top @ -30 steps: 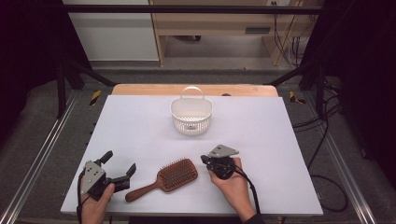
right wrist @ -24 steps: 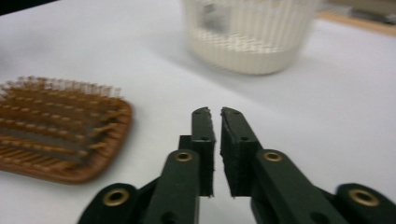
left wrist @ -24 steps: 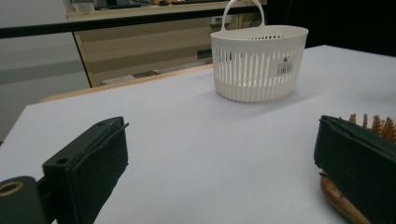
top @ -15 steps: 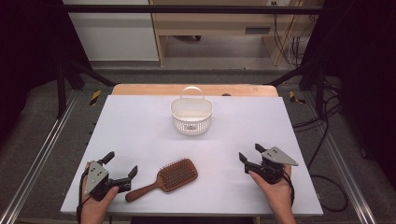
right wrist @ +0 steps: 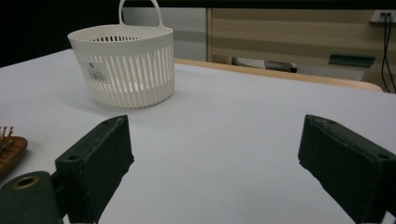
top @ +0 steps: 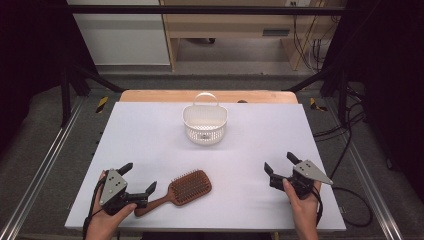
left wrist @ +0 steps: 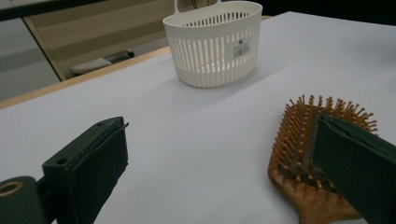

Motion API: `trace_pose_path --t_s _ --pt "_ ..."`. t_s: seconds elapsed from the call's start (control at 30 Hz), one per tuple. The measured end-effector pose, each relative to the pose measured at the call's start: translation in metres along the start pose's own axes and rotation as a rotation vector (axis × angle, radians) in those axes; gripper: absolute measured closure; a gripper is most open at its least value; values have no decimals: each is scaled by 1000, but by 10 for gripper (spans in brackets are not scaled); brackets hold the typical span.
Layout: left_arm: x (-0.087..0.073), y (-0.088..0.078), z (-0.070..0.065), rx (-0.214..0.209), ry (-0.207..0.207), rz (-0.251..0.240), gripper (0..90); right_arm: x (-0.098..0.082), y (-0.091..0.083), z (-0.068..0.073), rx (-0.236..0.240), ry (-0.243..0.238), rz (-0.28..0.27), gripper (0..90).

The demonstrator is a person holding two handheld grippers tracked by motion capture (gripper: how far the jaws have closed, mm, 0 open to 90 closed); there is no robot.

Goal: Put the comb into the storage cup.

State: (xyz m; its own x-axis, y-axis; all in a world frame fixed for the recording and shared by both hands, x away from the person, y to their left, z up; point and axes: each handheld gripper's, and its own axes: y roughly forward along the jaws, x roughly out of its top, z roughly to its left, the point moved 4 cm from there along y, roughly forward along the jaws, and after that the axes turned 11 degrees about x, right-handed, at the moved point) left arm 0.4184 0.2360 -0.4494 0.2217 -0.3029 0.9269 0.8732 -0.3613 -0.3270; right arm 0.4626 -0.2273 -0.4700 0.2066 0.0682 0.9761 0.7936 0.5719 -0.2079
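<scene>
Where dark floor surrounds it, white table (top: 150, 135) bears basket (top: 205, 124).

A white table (top: 150, 135) has a wooden strip (top: 150, 96) along its far edge. A white slotted basket (top: 205, 131) with a loop handle stands upright near the far middle and carries a small label (left wrist: 240, 49), too small to read. Metal rails (top: 45, 175) run along the sides. Black cables (top: 350, 125) trail over the grey floor on the right. Behind stand a white cabinet (top: 120, 40) and what looks like a wooden bench (top: 225, 25).
</scene>
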Motion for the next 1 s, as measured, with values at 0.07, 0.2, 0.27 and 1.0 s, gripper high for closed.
trace_pose_path --t_s 0.07,0.2,0.27,1.0 --pt "0 0 -2 -12 10 40 37 0 0 2 -1 -7 0 102" --pt "4 -1 -7 -41 25 61 32 -2 2 4 16 -14 6 103" --pt "7 1 -12 -67 55 103 31 -3 3 5 20 -24 9 102" --pt "16 35 -51 -196 276 417 50 -2 3 8 25 -51 -10 104"
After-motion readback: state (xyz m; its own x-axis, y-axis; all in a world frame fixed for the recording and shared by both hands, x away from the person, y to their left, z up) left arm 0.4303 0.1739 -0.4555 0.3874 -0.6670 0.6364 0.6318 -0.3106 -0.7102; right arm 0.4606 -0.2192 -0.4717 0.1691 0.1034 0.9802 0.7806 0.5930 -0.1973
